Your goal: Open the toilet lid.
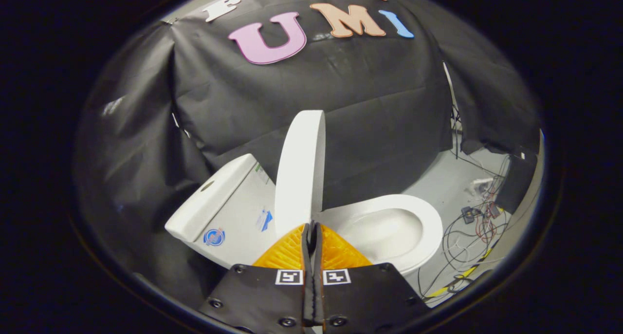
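The toilet lid (301,171) is seen raised upright, its lower edge just ahead of the tool (311,225), whose orange fingers (287,250) are pressed together with nothing held between them. To the right of the tool the open seat and bowl (389,224) are exposed. To the left the tank (214,202) is seen. Further right, loose cables (469,231) are spread on the floor (443,180).

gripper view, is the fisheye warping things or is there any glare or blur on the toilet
In the gripper view the fisheye bows the booth wall and floor; the upright toilet lid and bowl look sharp, brightly lit with little detail; the gripper, jaws together, is sharp too.
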{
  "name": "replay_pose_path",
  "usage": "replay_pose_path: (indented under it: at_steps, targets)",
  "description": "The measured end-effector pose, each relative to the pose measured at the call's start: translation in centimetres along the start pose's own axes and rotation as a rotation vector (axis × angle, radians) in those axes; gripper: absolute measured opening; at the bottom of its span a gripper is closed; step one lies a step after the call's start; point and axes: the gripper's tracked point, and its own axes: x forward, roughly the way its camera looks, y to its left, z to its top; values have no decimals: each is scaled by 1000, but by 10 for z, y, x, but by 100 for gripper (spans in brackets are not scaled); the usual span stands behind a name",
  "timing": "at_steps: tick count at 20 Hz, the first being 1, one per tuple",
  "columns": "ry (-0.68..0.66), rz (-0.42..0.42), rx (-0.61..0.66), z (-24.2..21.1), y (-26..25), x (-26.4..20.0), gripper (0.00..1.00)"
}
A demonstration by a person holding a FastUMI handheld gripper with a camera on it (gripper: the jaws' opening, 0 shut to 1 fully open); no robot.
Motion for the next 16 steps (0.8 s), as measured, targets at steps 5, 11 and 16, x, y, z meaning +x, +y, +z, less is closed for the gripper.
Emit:
replay_pose_path:
  at_steps: [5, 11, 16]
  targets:
    - [-9, 11, -47, 3, 17, 1, 1]
    - [-19, 32, -93, 4, 40, 2, 1]
    - [-27, 55, -120, 4, 62, 6, 1]
